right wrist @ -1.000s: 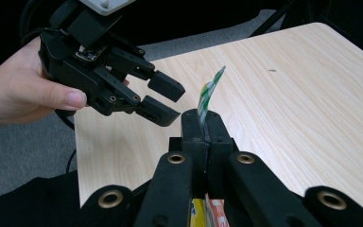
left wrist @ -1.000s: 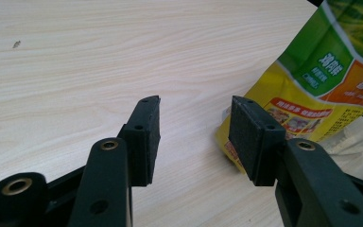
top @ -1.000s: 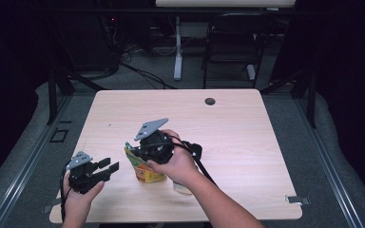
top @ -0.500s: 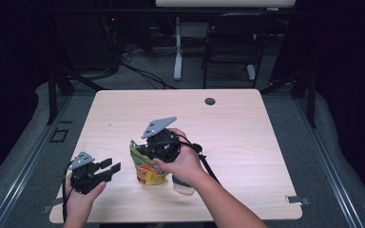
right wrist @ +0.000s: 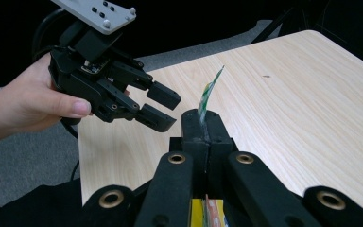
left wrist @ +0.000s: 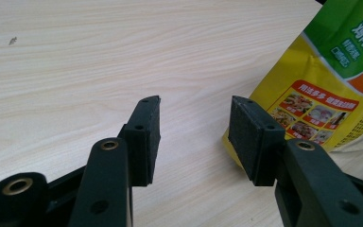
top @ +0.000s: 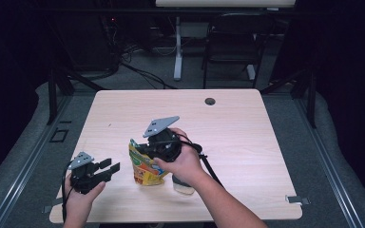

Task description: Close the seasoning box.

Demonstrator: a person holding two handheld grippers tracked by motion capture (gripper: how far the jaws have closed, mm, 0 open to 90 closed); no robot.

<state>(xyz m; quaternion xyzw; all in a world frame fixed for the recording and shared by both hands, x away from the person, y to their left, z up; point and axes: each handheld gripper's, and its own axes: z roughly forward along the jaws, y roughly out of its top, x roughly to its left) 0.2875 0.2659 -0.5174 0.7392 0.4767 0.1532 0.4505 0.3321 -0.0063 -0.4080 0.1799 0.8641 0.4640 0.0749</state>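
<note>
**Pouch pinched at the top, second gripper waiting**

The right gripper (top: pixel 142 151) is clamping the top edge of the yellow-and-green snack pouch (top: pixel 145 168), its jaws pressed flat together on the thin seal, so the grasp itself looks done. The pouch is standing upright near the front of the table (top: pixel 247 142), its base seeming to touch the wood, though the high view does not settle that. The left gripper (top: pixel 105 169) is idling just beside it, jaws spread wide and holding nothing — the pouch's lower corner (left wrist: pixel 312 113) is sitting right past one pad in the left gripper view.

What is left, by my reading, is bringing that second gripper onto the bag, perhaps to steady it or pull it open; that part is not yet begun.

Room is generous. The far half of the tabletop is lying bare apart from a small dark cable hole (top: pixel 210 101) near the back edge. A pale jar (top: pixel 183 185) is standing close under the right wrist, and the front edge is near — both worth minding.
</note>
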